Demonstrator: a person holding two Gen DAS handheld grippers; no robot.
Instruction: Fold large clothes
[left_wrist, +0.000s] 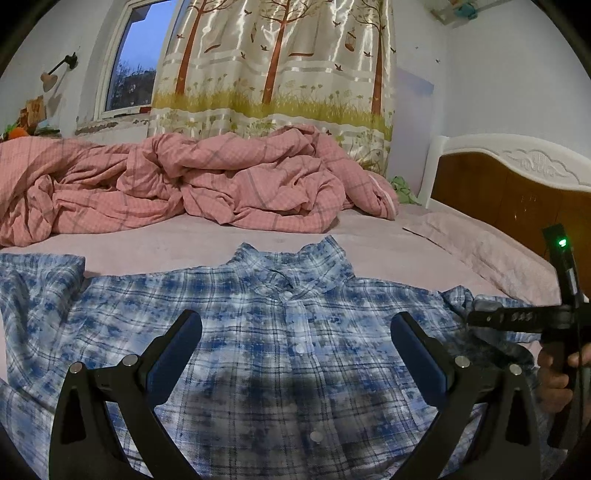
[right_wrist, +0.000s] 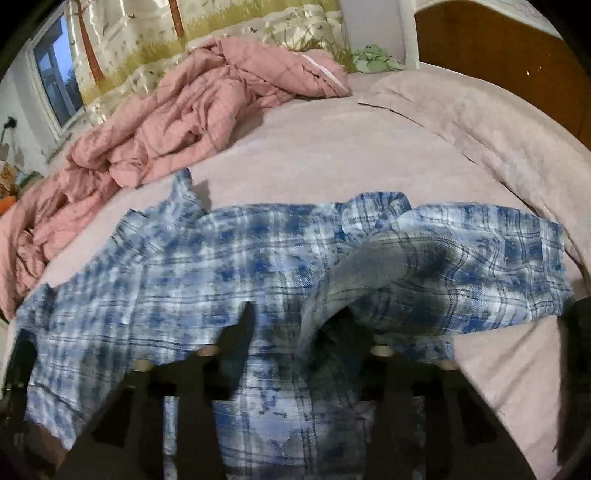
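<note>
**Plaid shirt spread on the bed, both claws over it**

Blue-and-white plaid shirt lies front up on the near part of the bed, collar toward the far side, button placket running down the middle. Its left sleeve is folded at the left edge of the left wrist view.

Left gripper: jaws spread wide, holding nothing. Blue pads sit either side of the placket, above the chest of the shirt. A dark shadow falls on the cloth between them.

Right gripper shows at the right edge of the left wrist view, low over the shirt's right shoulder and sleeve, a green light lit on its body, a hand gripping it. In its own view the fingers are mostly hidden: shirt cloth drapes over them and a fold of the right sleeve humps up over the right finger. One dark finger pokes through on the left. Cannot tell how far the jaws are parted or whether cloth is pinched.

Far side: crumpled pink quilt along the wall under a tree-print curtain. Pale pillow far right by the wooden headboard. Small green cloth just past the quilt's end.
</note>
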